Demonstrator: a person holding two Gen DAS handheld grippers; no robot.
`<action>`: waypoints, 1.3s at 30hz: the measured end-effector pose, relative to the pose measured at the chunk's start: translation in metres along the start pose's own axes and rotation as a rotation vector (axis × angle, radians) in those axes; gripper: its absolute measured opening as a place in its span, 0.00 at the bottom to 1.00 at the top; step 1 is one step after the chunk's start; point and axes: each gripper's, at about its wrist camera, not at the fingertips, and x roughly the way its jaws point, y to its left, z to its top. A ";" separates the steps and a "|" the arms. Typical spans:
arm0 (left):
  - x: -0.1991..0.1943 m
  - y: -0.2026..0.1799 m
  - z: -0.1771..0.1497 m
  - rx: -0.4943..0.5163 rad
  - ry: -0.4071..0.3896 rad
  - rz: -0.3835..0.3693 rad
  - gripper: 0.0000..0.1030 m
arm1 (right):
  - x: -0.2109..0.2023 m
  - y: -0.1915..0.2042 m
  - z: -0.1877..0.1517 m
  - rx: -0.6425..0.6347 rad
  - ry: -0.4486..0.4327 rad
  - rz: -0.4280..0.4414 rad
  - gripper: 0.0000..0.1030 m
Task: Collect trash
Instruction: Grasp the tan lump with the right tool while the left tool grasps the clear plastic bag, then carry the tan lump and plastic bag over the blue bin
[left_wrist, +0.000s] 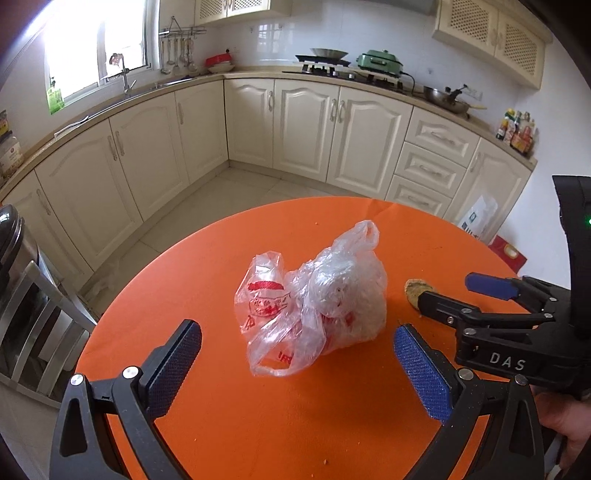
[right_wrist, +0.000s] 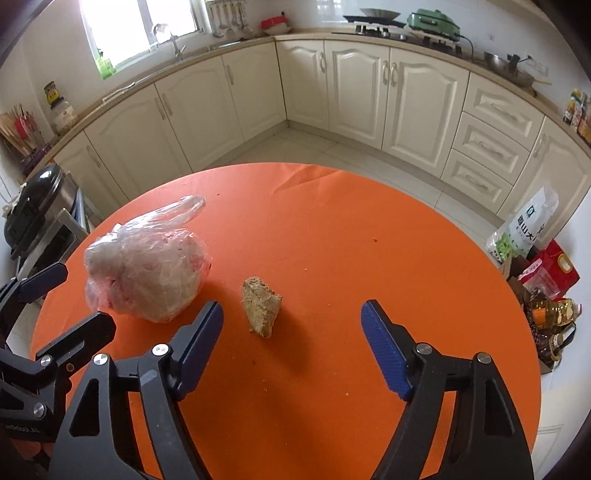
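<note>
Both of my tools hang over the round orange table, each with its blue-padded jaws apart and nothing between them. Furthest left, off the table edge, a dark-lidded metal bin stands on the kitchen floor. Next comes my left tool, spread wide and pointing down at the crumpled clear plastic bag; the bag, with red print on it and a pale lump wrapped inside, lies just beyond the fingertips and is not touched by either pad. To the right of the bag, close beside it but apart, lies the brown crust of bread on the bare cloth. My right tool is over that scrap, its jaws at a middling gap, and the bread sits just ahead of the tips, nearer the left pad, free of both. A few small crumbs are scattered on the cloth around it. Further right, past the table rim, some packets and bottles sit on the floor against the cream cabinets
</note>
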 end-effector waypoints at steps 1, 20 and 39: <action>0.009 -0.002 0.007 0.004 0.005 -0.002 0.99 | 0.004 0.000 0.001 -0.006 0.003 0.003 0.68; 0.092 -0.006 0.051 0.014 0.036 -0.147 0.44 | -0.022 -0.015 -0.031 0.004 -0.039 -0.012 0.20; -0.038 -0.063 -0.012 0.103 -0.178 -0.242 0.43 | -0.200 -0.070 -0.104 0.118 -0.254 -0.033 0.19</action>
